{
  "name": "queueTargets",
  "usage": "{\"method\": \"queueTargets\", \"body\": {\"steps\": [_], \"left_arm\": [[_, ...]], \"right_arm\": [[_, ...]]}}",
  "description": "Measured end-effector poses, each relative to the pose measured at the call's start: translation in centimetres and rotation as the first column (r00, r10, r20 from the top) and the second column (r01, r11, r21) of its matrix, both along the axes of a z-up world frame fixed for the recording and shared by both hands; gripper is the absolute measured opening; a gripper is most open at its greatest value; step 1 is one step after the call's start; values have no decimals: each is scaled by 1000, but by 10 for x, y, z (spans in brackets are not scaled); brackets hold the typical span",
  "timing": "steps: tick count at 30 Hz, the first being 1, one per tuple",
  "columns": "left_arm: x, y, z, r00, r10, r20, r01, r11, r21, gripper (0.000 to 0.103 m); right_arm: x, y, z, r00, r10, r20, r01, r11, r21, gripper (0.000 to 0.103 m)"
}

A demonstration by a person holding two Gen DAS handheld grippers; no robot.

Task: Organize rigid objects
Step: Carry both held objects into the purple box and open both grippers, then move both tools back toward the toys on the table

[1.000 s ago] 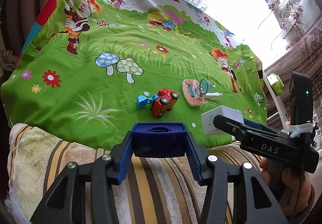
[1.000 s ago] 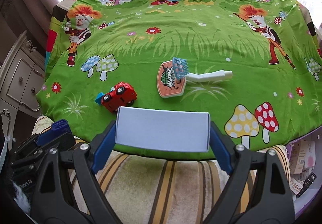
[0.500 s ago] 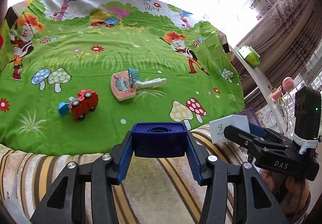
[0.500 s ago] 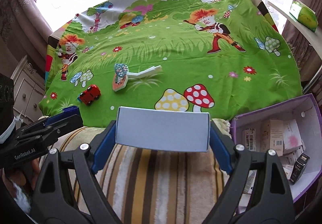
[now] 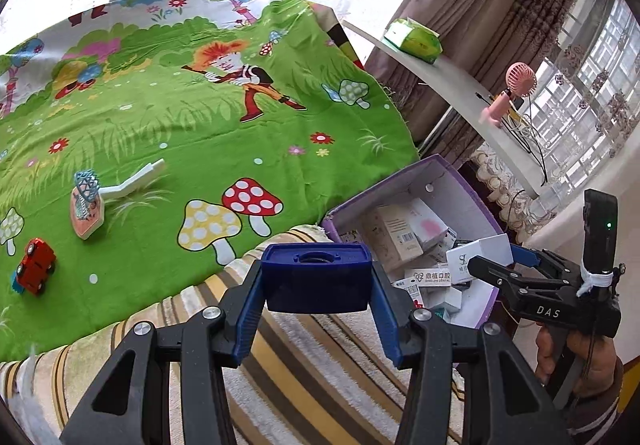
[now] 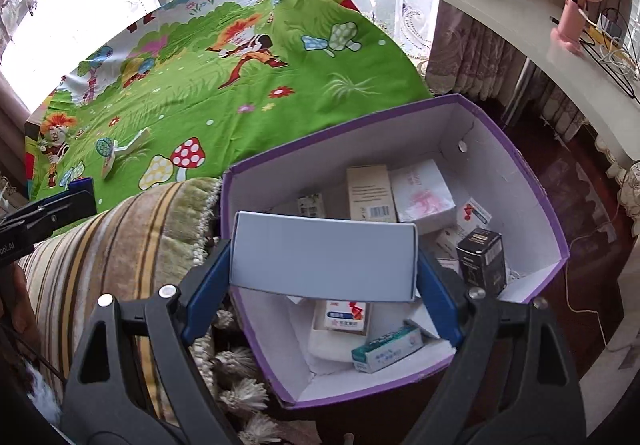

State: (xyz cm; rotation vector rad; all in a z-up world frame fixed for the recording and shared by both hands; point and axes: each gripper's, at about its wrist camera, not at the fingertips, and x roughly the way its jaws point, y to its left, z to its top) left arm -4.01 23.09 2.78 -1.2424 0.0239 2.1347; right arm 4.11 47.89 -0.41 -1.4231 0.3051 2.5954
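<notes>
Right gripper [image 6: 324, 265], clamped on the white carton [image 6: 322, 259], has swung from the green bedspread [image 6: 200, 85] over the purple box [image 6: 552, 229] at twelve o'clock, so dropping it comes next.

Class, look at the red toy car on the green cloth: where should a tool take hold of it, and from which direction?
Grip the red toy car across its two long sides, coming down from above. It stands on its wheels, so the body is narrow side to side, and the cloth around it lies bare.
</notes>
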Motion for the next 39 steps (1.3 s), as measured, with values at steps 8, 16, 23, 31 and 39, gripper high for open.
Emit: {"method": "queueTargets", "body": {"steps": [8,16,23,31,39], "left_arm": [[15,57,-1,991,-130,-22,129,991,-43,51],[19,86,0,981,-191,-24,190,981,-29,51],[16,86,-2,982,-187,0,187,982,-7,61],[11,63,2,990,-143,1,143,989,27,61],[-6,11,3,999,-25,22,23,998,58,61]], "right_arm": [[16,33,-29,995,-16,94,18,1000,-10,88],[17,34,-42,991,5,136,0,999,-39,89],[15,34,-45,989,6,148,3,998,-55,93],[12,28,-41,992,24,128,-15,997,-72,93],[3,11,-34,992,64,112,-55,996,-77,93]]}}
